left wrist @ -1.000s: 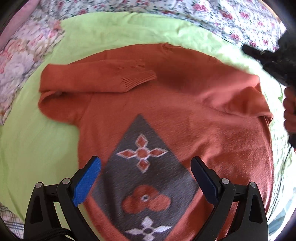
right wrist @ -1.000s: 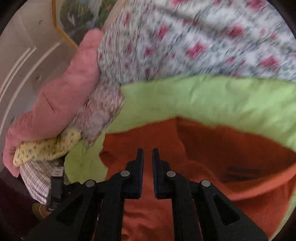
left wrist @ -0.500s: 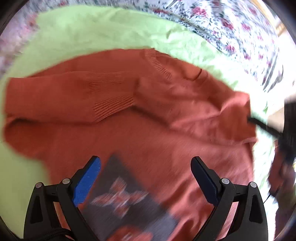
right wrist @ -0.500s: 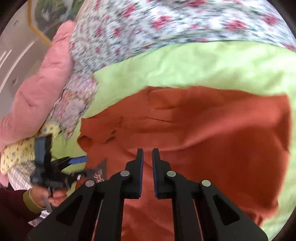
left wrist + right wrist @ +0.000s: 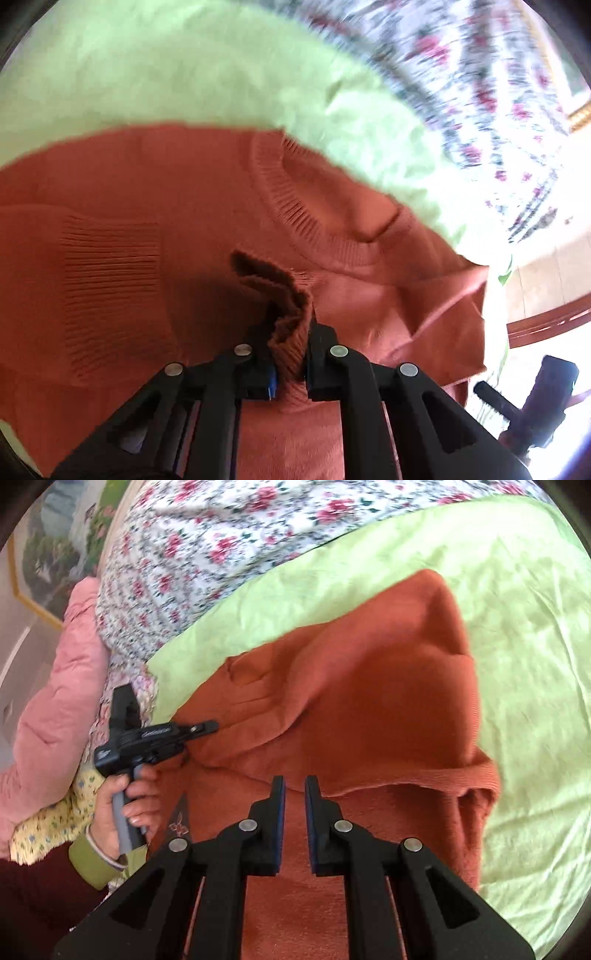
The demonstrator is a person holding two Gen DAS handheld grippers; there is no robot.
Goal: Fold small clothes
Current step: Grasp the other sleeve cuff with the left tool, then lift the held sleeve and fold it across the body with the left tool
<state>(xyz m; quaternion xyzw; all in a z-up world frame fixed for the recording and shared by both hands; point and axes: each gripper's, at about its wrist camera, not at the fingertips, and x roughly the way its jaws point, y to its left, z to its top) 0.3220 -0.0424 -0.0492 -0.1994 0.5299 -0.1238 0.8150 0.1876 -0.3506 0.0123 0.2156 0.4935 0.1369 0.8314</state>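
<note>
A rust-orange knitted sweater (image 5: 207,206) is lying spread on a lime-green bed sheet (image 5: 155,66), its soft, slightly fuzzy weave broken by ribbed bands at the round neckline and at a sleeve cuff folded across the chest on the left. The left gripper (image 5: 290,354) is closing its black fingers (image 5: 321,343) on a bunched ridge of ribbed knit, which is rising crumpled between the blue-edged pads; a second ago these fingers were standing wide apart over a grey diamond patch with flower motifs, now out of that view. In the right wrist view only a dark corner of that patch is showing near the person's hand (image 5: 122,805), which is wearing a green cuff. The right gripper (image 5: 294,790) is hovering over the sweater's near part with its fingers nearly together and nothing between them, as before. A floral quilt (image 5: 207,535) and a pink padded cover (image 5: 48,701) are lying at the far left. No writing is legible anywhere.
</note>
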